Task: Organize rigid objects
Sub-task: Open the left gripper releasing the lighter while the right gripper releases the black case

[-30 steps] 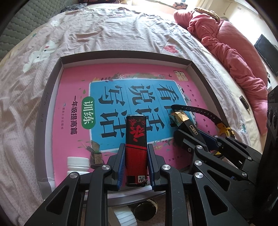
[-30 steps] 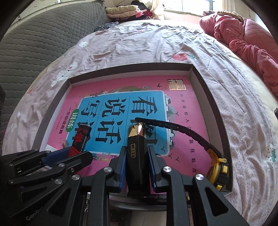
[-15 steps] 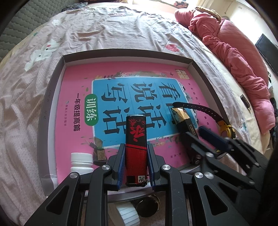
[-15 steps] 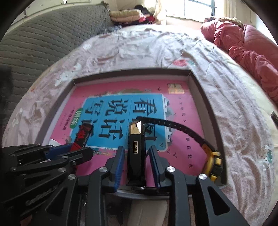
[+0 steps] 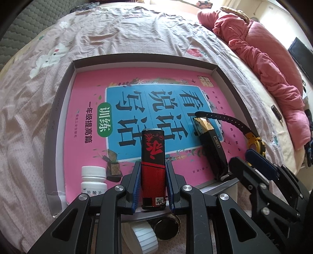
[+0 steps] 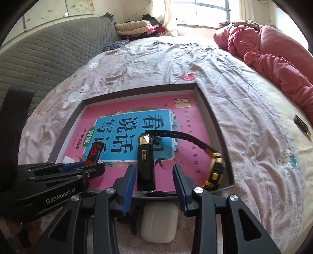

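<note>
- Left wrist: the left gripper (image 5: 153, 187) clamps the red-and-black lighter (image 5: 153, 166) at its lower body, over the pink book (image 5: 82, 125) in the grey tray (image 5: 58, 101). It looks light, stiff and glossy, so squeezing its flat sides suits it.
- Right wrist: the right gripper (image 6: 153, 181) has just been opening; the black lighter (image 6: 145, 166) lies loose between the pads on the book, beside the watch (image 6: 214, 172).

A home bedroom — rumpled bed sheet (image 6: 195, 64), pink quilt (image 6: 273, 50), window (image 6: 211, 9).
</note>
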The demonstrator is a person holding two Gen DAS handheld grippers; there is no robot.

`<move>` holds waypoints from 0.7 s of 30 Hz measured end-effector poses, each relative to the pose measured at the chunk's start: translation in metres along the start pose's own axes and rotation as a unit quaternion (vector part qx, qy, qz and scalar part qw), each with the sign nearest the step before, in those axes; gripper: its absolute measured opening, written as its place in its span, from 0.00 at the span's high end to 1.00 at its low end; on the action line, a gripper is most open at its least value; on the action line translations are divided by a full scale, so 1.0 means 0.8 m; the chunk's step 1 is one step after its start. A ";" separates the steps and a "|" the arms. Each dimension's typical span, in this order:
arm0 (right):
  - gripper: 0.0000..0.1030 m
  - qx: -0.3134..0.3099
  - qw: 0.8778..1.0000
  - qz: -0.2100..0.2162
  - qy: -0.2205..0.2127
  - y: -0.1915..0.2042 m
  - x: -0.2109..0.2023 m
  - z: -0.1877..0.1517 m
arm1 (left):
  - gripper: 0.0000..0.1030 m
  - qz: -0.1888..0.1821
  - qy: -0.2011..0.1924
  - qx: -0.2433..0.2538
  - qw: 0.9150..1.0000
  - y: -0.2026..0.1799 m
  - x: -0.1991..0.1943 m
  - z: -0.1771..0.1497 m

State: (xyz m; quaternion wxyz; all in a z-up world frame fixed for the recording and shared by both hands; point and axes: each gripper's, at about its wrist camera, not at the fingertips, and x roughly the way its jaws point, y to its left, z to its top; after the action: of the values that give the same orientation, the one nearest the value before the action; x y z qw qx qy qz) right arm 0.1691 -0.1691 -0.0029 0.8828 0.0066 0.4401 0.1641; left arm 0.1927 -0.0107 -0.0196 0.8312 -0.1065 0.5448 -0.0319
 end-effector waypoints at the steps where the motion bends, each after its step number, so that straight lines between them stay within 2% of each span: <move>1: 0.63 0.001 1.000 0.000 -0.001 -0.001 -0.001 0.000 | 0.78 0.003 0.001 -0.001 1.000 0.001 0.000 0.000; 18: 0.62 0.003 1.000 -0.001 -0.009 -0.002 -0.022 -0.001 | 0.77 0.000 -0.013 -0.005 1.000 0.001 -0.028 -0.007; 21: 0.62 0.002 1.000 -0.007 -0.013 -0.005 -0.031 -0.002 | 0.73 -0.001 -0.021 -0.013 1.000 0.003 -0.040 -0.007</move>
State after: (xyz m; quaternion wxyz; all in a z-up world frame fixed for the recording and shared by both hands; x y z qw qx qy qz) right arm 0.1548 -0.1802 0.0147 0.8897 0.0073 0.4286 0.1571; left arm 0.1745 -0.0037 0.0065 0.8412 -0.1185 0.5271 -0.0236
